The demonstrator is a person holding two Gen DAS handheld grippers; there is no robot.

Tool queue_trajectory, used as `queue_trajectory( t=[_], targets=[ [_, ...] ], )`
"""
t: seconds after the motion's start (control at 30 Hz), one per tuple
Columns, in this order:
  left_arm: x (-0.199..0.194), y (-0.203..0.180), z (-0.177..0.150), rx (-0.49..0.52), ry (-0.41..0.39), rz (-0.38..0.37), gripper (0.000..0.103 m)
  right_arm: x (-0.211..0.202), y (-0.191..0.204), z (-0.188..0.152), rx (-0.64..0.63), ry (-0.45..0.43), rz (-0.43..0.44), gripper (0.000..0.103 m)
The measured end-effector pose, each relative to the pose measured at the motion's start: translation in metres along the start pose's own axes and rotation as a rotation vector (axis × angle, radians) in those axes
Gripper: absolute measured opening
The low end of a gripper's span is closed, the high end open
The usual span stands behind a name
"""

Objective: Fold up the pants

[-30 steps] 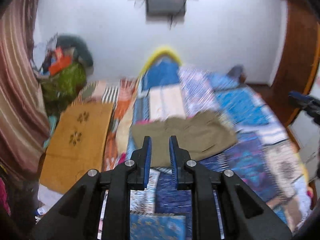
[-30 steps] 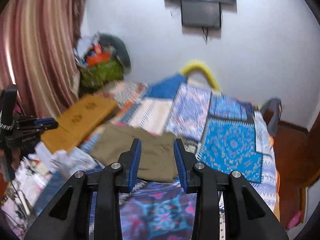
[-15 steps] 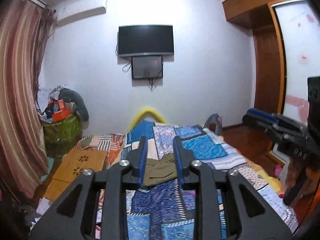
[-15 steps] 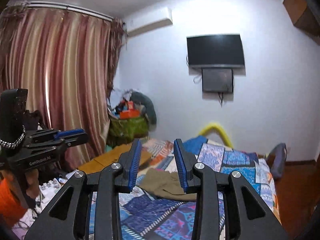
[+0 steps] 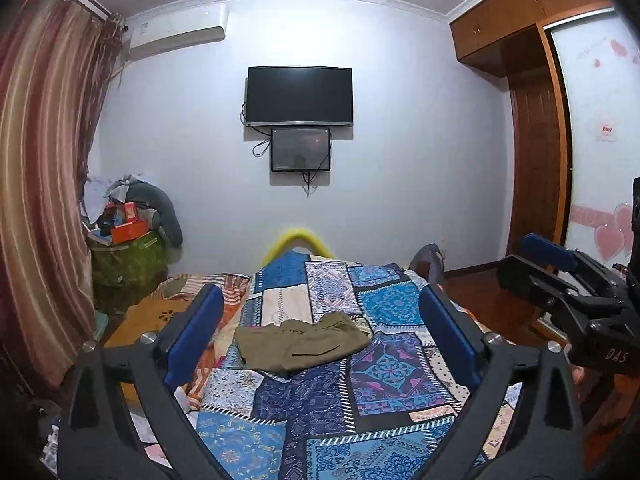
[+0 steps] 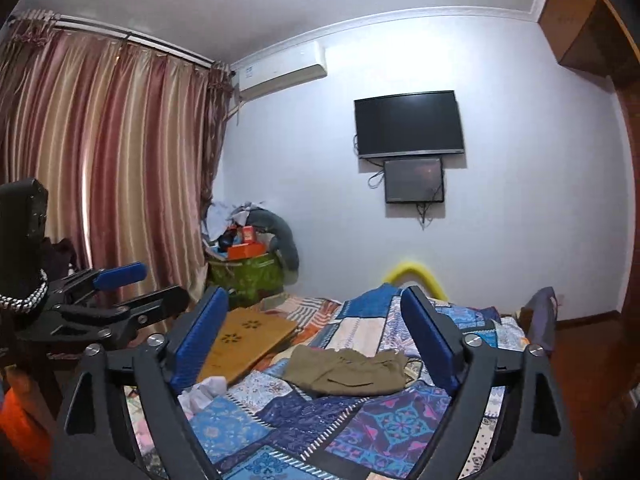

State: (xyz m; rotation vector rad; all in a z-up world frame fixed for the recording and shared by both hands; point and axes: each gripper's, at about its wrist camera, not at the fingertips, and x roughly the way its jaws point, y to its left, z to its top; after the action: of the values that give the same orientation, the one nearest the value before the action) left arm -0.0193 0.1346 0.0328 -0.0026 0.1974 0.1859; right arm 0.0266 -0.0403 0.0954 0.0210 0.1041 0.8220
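I hold both tools level and well back from the bed [image 5: 400, 392]. The left gripper [image 5: 320, 336] has just been opening and its jaws now stand wide with nothing between them; the right gripper [image 6: 316, 344] has likewise just spread and is empty. The pants [image 5: 300, 346], olive-khaki, lie in a compact, roughly rectangular bundle near the middle of the patchwork quilt [image 5: 328, 412], apart from both tools.

Risks, as I judge them: the fold looks loose along its upper edge, where a lip of cloth stands up, so the bundle may spring open by itself. If I go back in to tidy it, a pad could catch only the top layer and drag the stack askew, or pinch quilt together with cloth. Viewed from this far off through a fisheye, the edges are hard to read, so misjudging where an edge lies is likely.

Materials: the pants are matte woven cloth, soft, with a dark slit pocket. The quilt is printed cotton in blue, purple and cream blocks, slightly rumpled. The blue pads [image 5: 192, 340] are ribbed and set on rigid black arms. A flat wooden board [image 6: 244, 344] rests beside the bed.
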Motion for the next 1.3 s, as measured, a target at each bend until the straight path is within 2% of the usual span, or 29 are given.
queue_trajectory(
  t=[0.13, 0.5, 1.3],
  targets=[
    [-0.001, -0.001, -0.004, 0.002, 0.001, 0.001, 0.103, -0.002, 0.000, -0.004, 0.004, 0.009, -0.012, 0.102],
    [-0.001, -0.005, -0.010, 0.007, -0.005, 0.012, 0.103, -0.012, -0.004, -0.014, 0.013, 0.025, -0.017, 0.102],
    [0.009, -0.002, -0.019, -0.018, 0.022, 0.014, 0.103, -0.015, -0.002, -0.012, 0.007, 0.043, -0.028, 0.102]
  ],
)
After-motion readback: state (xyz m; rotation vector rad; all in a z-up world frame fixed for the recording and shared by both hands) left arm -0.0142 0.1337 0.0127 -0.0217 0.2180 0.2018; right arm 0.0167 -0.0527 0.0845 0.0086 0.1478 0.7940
